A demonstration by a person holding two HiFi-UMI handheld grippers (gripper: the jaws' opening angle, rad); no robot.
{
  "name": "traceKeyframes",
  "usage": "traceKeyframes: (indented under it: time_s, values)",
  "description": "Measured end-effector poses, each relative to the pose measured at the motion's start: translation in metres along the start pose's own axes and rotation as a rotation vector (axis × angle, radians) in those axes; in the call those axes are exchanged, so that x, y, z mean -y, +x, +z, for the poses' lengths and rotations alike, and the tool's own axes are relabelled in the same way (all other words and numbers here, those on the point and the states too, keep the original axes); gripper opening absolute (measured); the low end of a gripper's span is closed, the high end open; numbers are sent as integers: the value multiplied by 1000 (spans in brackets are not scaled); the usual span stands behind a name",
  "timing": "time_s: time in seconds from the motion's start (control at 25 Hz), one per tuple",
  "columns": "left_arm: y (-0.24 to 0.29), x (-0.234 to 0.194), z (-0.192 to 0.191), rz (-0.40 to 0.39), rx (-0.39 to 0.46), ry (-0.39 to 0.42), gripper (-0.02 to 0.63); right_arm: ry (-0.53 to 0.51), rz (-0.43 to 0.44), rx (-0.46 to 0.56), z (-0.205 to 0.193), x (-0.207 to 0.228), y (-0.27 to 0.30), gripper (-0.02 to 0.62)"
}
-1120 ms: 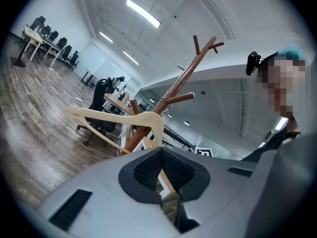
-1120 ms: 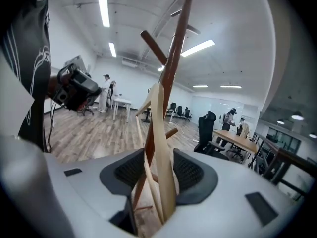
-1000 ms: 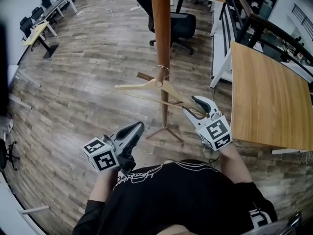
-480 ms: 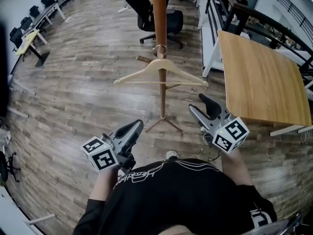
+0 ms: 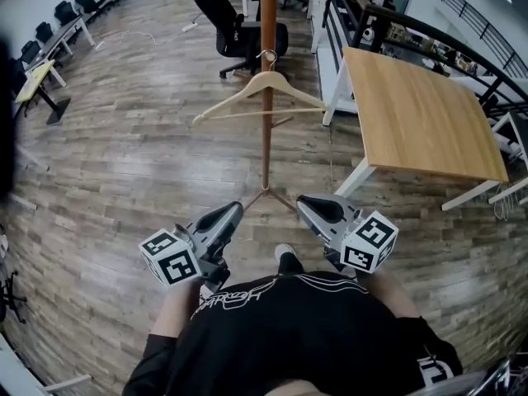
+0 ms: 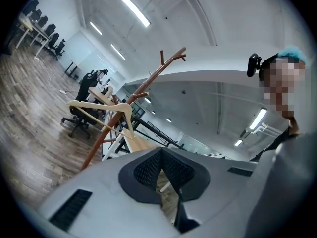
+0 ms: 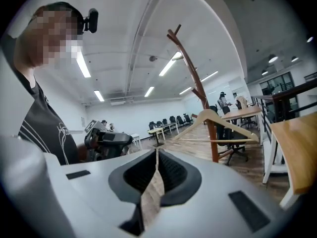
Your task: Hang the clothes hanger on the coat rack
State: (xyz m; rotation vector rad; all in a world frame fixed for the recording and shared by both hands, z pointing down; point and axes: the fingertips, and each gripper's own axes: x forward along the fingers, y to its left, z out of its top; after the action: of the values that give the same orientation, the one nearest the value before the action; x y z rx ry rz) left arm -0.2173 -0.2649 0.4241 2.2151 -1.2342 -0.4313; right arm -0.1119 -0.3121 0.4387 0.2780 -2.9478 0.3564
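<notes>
Jaws on my right gripper (image 5: 304,202) had just been closing and met at the tips with nothing between them. Those of my left gripper (image 5: 233,209) were likewise pressed together and empty. Both grippers pointed toward the coat rack (image 5: 266,143), apart from it. The clothes hanger (image 5: 228,99) hung clear of me, its hook high on the rack's pole and its bar crossing the pole. A wooden table (image 5: 412,110) stood to the right of the rack, with an office chair (image 5: 239,31) beyond it.
</notes>
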Motion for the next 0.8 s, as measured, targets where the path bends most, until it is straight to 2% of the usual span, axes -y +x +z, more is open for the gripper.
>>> traceKeyframes:
  time_s: [0.12, 0.24, 0.36, 0.56, 0.8]
  values:
    - [-14, 11, -13, -28, -6, -4, 6, -11, 46, -81, -19, -39, -1, 40]
    - [-26, 16, -29, -47, -19, -25, 6, -10, 38, -135, -40, -60, -4, 38]
    - [-34, 22, -42, -67, -25, -44, 6, 57, 37, -139, -51, -70, -10, 38]
    - [-39, 28, -51, -92, -17, -60, 6, 48, 10, -173, -61, -77, -14, 38]
    - [-50, 26, -54, -86, -22, -60, 6, 39, -9, -182, -60, -84, -12, 38]
